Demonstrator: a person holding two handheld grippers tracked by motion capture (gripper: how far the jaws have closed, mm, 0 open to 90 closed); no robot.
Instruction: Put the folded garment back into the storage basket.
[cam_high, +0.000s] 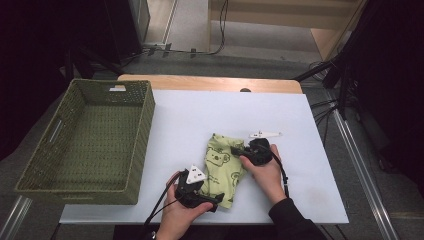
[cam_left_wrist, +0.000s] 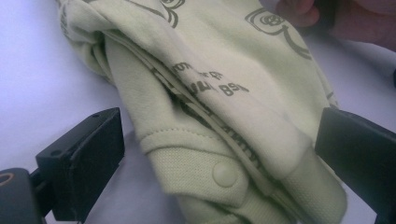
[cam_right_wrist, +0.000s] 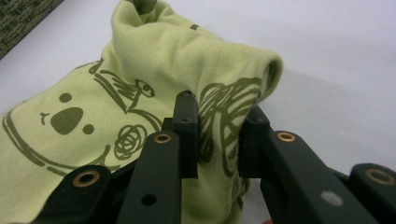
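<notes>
Pale green cotton, printed with dark bear faces and scribbled swirls, lies folded near the front middle of a white bench (cam_high: 280, 115). It is a small garment (cam_high: 220, 167), bunched into several layers, with a ribbed cuff and a snap button showing in the left gripper view.

A person's two hands come in from the near edge, each holding a black two-jaw tool. The right tool (cam_right_wrist: 219, 135) sits at the garment's right side, and its jaws are drawn close together, pinching a raised fold of the cloth between the pads. That fold stands up above the rest of the fabric and curls over at its top. The right hand (cam_high: 265, 172) rests against the garment's right edge.

The left tool (cam_left_wrist: 219, 154) is at the garment's near left corner. Its jaws stand wide apart, one on each side of the folded hem, with the layered cloth lying between them. The left pad is clear of the fabric; whether the right pad touches it I cannot tell.

To the left, well apart from the garment, a woven green basket (cam_high: 142, 130) sits on the bench.
</notes>
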